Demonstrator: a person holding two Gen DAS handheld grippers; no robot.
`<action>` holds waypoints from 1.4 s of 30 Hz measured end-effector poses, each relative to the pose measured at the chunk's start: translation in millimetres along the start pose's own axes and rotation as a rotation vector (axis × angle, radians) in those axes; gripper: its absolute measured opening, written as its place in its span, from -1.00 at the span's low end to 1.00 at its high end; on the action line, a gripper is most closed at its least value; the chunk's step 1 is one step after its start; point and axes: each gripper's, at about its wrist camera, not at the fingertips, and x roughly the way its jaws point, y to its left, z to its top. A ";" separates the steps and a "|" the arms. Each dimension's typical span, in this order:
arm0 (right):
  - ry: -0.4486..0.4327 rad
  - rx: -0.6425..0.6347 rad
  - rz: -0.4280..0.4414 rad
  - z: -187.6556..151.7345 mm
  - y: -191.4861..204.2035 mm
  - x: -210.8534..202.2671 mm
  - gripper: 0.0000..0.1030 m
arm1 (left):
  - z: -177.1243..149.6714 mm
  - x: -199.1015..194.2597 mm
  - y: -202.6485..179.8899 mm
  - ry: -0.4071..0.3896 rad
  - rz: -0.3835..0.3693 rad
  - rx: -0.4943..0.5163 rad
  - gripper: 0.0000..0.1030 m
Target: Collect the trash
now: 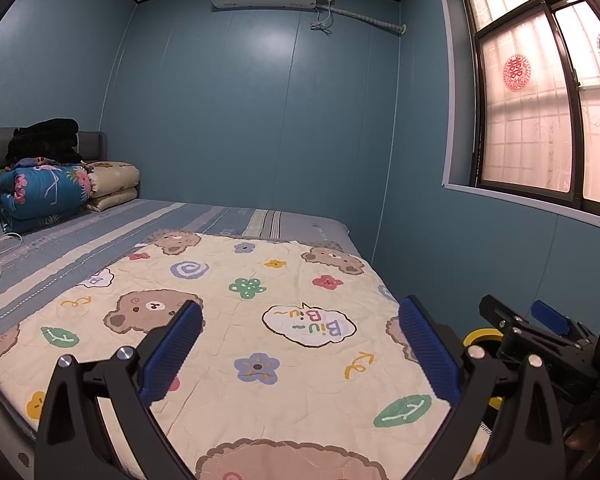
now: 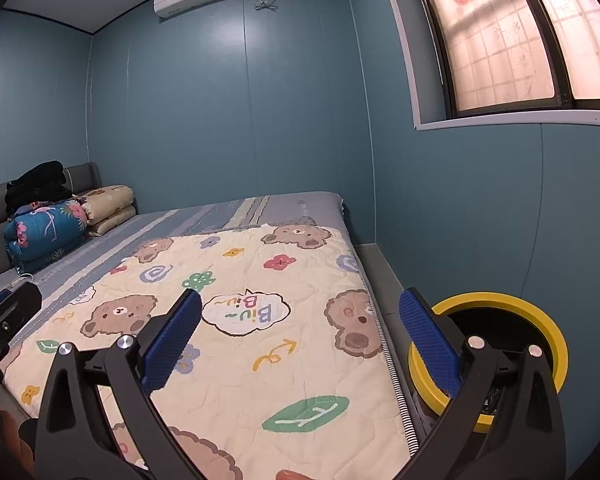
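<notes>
1. Trash: I can make out no loose trash on the bear-print quilt point(image 2: 260, 320) or on the striped sheet point(image 1: 100, 236) in either view. This fits a bed already cleared as well as trash lying out of view.
2. Yellow-rimmed bin point(image 2: 540, 312): it stands on the floor in the gap between bed edge and blue wall point(image 2: 480, 208), mouth upward, dark inside; contents cannot be told.
3. My right gripper point(image 2: 300, 340): jaws wide, holding nothing. The bin lies just right of its right finger, so this hand is nearer.
4. My left gripper point(image 1: 300, 344): jaws wide, empty, over the quilt; the bin is farther right, partly hidden.
</notes>
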 end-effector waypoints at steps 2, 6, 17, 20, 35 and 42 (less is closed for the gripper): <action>0.007 0.005 0.001 -0.6 -1.1 1.9 0.84 | 0.0 0.1 0.2 0.001 -0.001 0.001 0.84; 0.012 0.010 0.004 -1.4 -1.9 3.1 0.84 | -0.3 0.1 0.2 0.000 0.001 0.001 0.84; 0.023 0.016 0.004 -2.8 -2.0 4.2 0.84 | -0.8 1.0 1.3 0.007 -0.004 0.002 0.84; 0.023 0.016 0.004 -2.9 -1.9 4.2 0.84 | -0.9 1.4 1.0 0.009 -0.004 0.004 0.84; 0.035 0.027 0.001 -4.7 -3.2 7.6 0.84 | -0.9 1.3 0.1 0.010 -0.005 0.008 0.84; 0.046 0.035 -0.002 -4.9 -4.3 9.9 0.84 | -1.3 1.6 -0.1 0.013 -0.006 0.008 0.84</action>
